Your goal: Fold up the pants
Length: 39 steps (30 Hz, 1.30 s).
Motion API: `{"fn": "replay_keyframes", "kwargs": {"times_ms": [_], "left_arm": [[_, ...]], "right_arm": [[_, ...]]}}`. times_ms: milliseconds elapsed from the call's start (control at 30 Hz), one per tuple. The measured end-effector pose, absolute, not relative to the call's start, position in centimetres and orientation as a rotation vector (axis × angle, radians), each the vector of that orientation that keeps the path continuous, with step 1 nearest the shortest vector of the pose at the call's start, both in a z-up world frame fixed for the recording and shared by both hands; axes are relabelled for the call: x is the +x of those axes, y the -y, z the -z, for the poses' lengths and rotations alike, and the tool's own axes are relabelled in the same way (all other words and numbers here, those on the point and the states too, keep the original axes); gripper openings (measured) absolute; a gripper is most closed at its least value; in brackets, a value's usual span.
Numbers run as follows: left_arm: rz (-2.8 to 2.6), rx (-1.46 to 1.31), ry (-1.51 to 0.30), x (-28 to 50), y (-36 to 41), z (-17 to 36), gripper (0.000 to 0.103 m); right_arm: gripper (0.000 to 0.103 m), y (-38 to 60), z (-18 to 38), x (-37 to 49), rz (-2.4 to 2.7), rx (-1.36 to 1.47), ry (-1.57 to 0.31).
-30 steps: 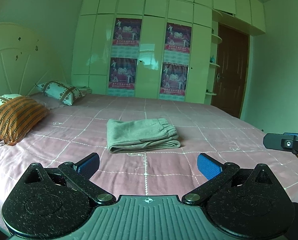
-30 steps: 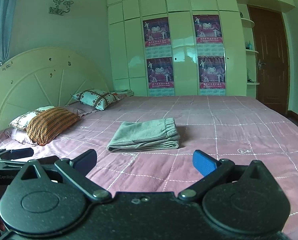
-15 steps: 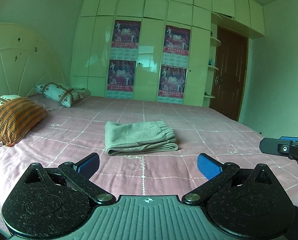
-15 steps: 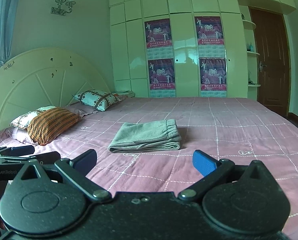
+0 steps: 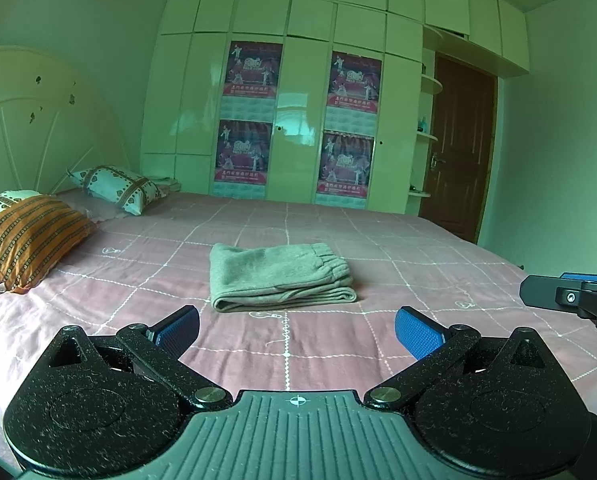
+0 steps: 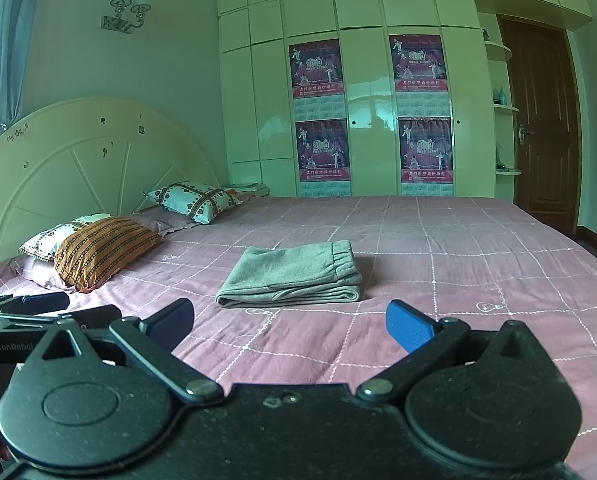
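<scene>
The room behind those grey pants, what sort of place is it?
A home bedroom, most likely. The folded grey pants lie on a large bed with a pink checked bedspread, pillows rest against a rounded cream headboard, and a tall built-in wardrobe fills the far wall beside a wooden door.

Bedspread bare round folded pants; pillows far left, well apart.

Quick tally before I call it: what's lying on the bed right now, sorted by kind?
Folded grey fleece pants: 1
Orange striped pillow: 1
White heart-patterned pillows: 2
Total on the pink checked bedspread: 4
</scene>
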<state>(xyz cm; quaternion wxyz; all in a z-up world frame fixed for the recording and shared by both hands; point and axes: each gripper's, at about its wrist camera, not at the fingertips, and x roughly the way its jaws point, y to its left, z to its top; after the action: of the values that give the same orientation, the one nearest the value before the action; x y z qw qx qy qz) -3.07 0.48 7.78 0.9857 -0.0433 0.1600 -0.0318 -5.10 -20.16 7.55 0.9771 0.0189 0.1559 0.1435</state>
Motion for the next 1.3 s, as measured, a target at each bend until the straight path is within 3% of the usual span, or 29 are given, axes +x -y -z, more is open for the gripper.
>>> {"fn": "replay_keyframes", "kwargs": {"times_ms": [1300], "left_arm": [[0.080,-0.057,-0.293,-3.40,0.03,-8.14,0.103]], "right_arm": [[0.097,19.92,-7.56,-5.25,-0.286,0.037,-0.311]]}}
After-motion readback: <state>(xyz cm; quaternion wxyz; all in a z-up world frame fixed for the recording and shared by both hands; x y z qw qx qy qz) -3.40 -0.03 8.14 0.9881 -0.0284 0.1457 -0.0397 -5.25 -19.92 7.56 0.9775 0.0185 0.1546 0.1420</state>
